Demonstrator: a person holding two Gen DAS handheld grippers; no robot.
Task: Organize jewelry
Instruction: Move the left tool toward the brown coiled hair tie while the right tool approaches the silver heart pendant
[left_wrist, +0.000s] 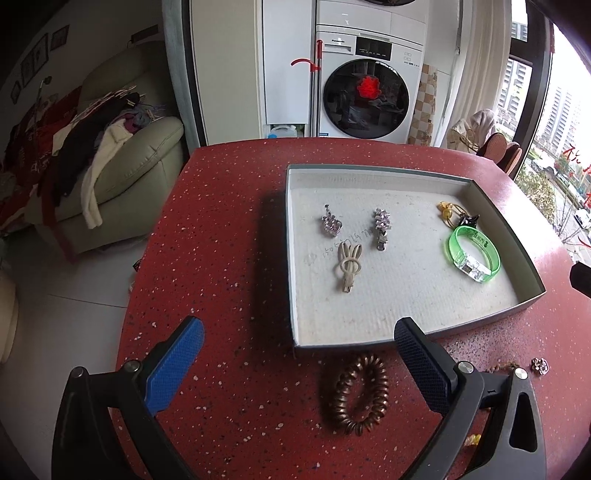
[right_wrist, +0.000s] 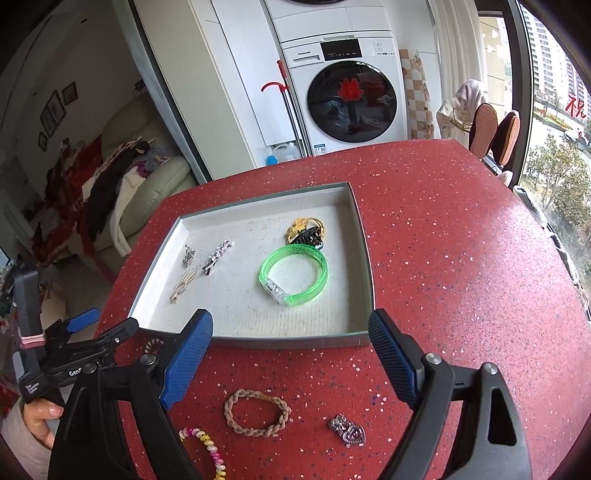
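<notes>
Both the left tongs (left_wrist: 299, 345) and right tongs (right_wrist: 290, 336) gape apart, empty, above the red bench (right_wrist: 443, 258). The green bangle (right_wrist: 293, 275) and hair clips lie in the tray (right_wrist: 364, 258); the brown spiral hair tie (left_wrist: 356, 393), braided bracelet (right_wrist: 256, 410) and rhinestone brooch (right_wrist: 347, 430) lie on the bench before it.

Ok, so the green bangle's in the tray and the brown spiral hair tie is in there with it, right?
Not quite. The green bangle is in the tray, but the brown spiral hair tie lies outside it on the red table, by the tray's near wall. The left wrist view shows it.
</notes>
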